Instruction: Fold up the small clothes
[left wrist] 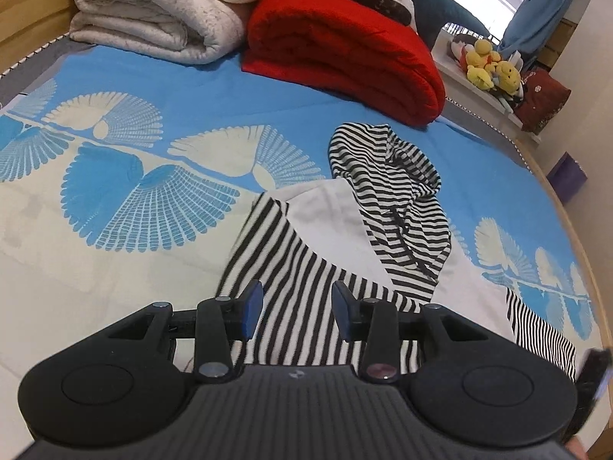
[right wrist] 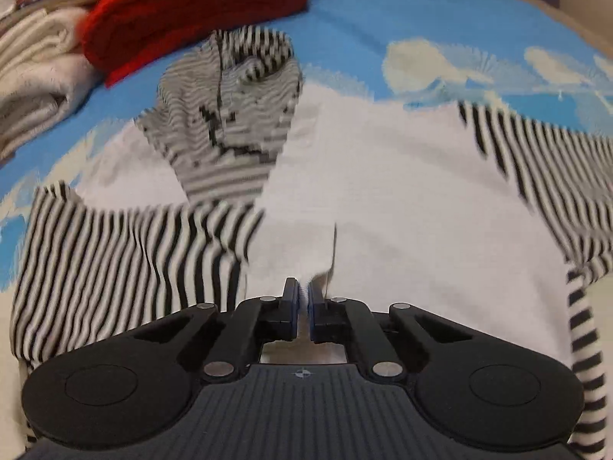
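On the bed, two grippers work a small striped hoodie.

Nearest, the right gripper [right wrist: 303, 299] has its fingers pressed together, pinching a fold of the white body of the hoodie [right wrist: 383, 191]. The left gripper [left wrist: 297, 308] hovers spread over a striped sleeve [left wrist: 291, 268], gripping nothing. Past them the hood [left wrist: 387, 176] lies at about one o'clock on the blue fan-print sheet [left wrist: 153, 88]. Farther off, a red blanket [left wrist: 345, 50] at twelve and a cream quilt [left wrist: 153, 11] at eleven.

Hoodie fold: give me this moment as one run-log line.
left gripper open above striped sleeve | right gripper shut on hoodie white body fabric | hood flopped onto body | bed sheet underneath
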The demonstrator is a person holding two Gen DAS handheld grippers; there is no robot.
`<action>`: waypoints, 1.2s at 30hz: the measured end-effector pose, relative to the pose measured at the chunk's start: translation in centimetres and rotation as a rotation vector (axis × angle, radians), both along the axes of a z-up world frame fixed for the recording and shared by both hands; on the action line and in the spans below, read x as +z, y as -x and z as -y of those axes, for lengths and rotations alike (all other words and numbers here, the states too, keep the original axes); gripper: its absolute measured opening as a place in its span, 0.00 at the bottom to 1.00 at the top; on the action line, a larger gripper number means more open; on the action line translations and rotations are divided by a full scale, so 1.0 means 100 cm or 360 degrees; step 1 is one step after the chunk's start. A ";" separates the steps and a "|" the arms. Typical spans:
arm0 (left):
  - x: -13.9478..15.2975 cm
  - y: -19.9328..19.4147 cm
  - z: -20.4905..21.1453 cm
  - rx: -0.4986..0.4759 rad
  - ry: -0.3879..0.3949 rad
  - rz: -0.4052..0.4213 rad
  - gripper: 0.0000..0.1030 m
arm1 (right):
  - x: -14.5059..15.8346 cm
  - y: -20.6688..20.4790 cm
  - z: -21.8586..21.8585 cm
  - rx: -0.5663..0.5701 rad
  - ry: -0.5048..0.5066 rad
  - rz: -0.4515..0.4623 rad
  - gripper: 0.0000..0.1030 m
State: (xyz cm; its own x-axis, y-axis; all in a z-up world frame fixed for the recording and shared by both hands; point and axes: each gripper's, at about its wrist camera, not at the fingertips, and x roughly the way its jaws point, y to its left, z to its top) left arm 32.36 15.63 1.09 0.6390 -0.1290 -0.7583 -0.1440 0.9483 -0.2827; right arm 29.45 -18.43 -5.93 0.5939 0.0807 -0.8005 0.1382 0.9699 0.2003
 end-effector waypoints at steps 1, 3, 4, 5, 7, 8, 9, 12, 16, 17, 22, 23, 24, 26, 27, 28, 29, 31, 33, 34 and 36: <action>0.000 0.000 -0.002 0.0005 -0.0002 0.0000 0.41 | 0.009 0.002 0.002 -0.0001 -0.0012 0.0061 0.04; 0.000 0.001 -0.005 0.0019 -0.0002 -0.0003 0.41 | 0.029 0.006 0.005 0.0006 -0.0035 0.0191 0.03; 0.000 0.001 -0.005 0.0024 -0.0003 -0.0004 0.41 | 0.040 0.010 0.007 0.0010 -0.0045 0.0265 0.03; 0.000 0.002 -0.006 0.0026 -0.0004 -0.0005 0.41 | 0.050 0.013 0.010 0.0015 -0.0052 0.0334 0.03; -0.001 0.001 -0.004 0.0023 -0.0009 -0.0012 0.41 | 0.070 0.020 0.017 0.0004 -0.0019 0.0481 0.03; -0.002 0.001 -0.003 0.0018 -0.0010 -0.0014 0.41 | 0.076 0.023 0.023 -0.0014 0.0008 0.0527 0.03; -0.003 0.001 -0.001 0.0010 -0.0013 -0.0017 0.41 | 0.081 0.024 0.031 -0.0049 0.0043 0.0558 0.03; -0.004 -0.001 0.004 -0.0008 -0.0021 -0.0022 0.41 | 0.079 0.024 0.060 -0.0194 0.0142 0.0515 0.03; -0.004 -0.004 0.003 0.0006 0.0026 -0.0025 0.41 | 0.048 0.011 0.107 -0.0361 0.0252 0.0242 0.03; -0.004 -0.004 0.002 0.0015 0.0045 -0.0027 0.41 | 0.039 0.010 0.117 -0.0378 0.0248 0.0187 0.03; -0.006 -0.007 -0.008 0.0047 0.0050 -0.0048 0.41 | 0.032 0.016 0.131 -0.0403 0.0228 0.0181 0.03; -0.007 -0.008 -0.009 0.0051 0.0046 -0.0054 0.41 | 0.034 0.017 0.132 -0.0400 0.0228 0.0188 0.03; -0.009 -0.008 -0.011 0.0055 0.0042 -0.0061 0.41 | 0.035 0.021 0.132 -0.0399 0.0238 0.0195 0.03; -0.012 -0.008 -0.011 0.0058 0.0034 -0.0080 0.41 | 0.034 0.025 0.132 -0.0388 0.0265 0.0214 0.03; -0.014 -0.009 -0.011 0.0055 0.0031 -0.0091 0.41 | 0.031 0.021 0.130 -0.0386 0.0265 0.0202 0.03; -0.016 -0.009 -0.008 0.0044 0.0027 -0.0101 0.41 | 0.029 0.022 0.132 -0.0385 0.0251 0.0171 0.03; -0.018 -0.009 -0.005 0.0029 0.0021 -0.0109 0.41 | 0.024 0.020 0.136 -0.0386 0.0244 0.0107 0.03; -0.023 -0.010 0.006 -0.0019 -0.0005 -0.0128 0.41 | 0.021 0.018 0.139 -0.0441 0.0336 0.0051 0.06; -0.029 -0.011 0.018 -0.0067 -0.0020 -0.0145 0.41 | 0.023 0.021 0.143 -0.0479 0.0338 0.0094 0.07; -0.033 -0.011 0.025 -0.0095 -0.0021 -0.0157 0.41 | 0.026 0.023 0.145 -0.0466 0.0268 0.0148 0.07; -0.044 -0.013 0.039 -0.0151 -0.0020 -0.0191 0.41 | 0.029 0.025 0.144 -0.0373 0.0119 0.0224 0.07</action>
